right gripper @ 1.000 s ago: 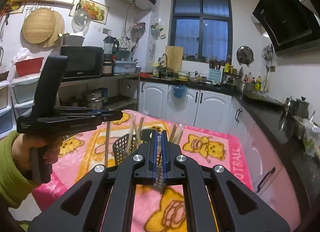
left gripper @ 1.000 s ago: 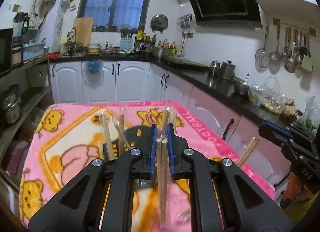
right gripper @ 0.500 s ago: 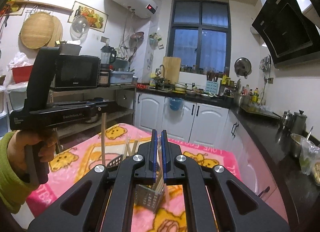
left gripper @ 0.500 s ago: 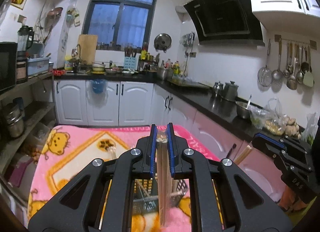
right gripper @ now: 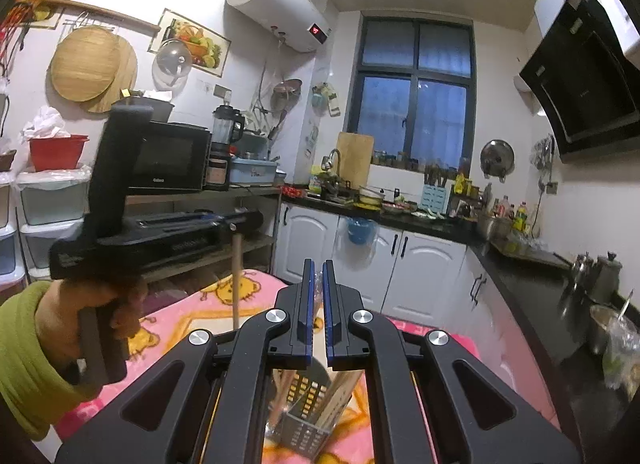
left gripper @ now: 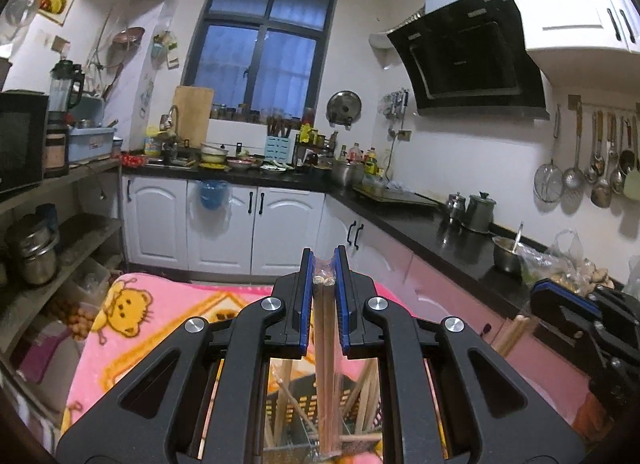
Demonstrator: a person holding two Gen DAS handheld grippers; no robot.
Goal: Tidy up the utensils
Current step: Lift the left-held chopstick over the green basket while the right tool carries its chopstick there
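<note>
the left gripper (left gripper: 324, 272) is gripping a pair of chopsticks in a clear wrapper (left gripper: 325, 364) between its blue-edged fingers (left gripper: 305, 296), jaws nearly closed on the pair. the chopsticks are hanging downward from the jaws toward 6 o'clock in the left wrist view, over a dark mesh utensil basket (left gripper: 298, 394) standing on the pink cartoon blanket (left gripper: 132, 324). loose chopsticks (left gripper: 362, 392) are leaning inside the basket at varied angles.

the right gripper (right gripper: 316, 276) is also standing almost fully closed, pinching a second clear-wrapped pair of chopsticks (right gripper: 317, 284); the wrapper top is showing between the jaws, and the lower part is passing behind the gripper body. in the right wrist view the basket is lying at 6 o'clock, below the jaws.

in the right wrist view, the person's left hand (right gripper: 92, 316), in a green sleeve (right gripper: 24, 352), is holding the left gripper's handle at 9 o'clock. the held pair is hanging vertically below its tip. in the left wrist view the right gripper is appearing at 3 to 4 o'clock, with its chopsticks angled downward.
</note>
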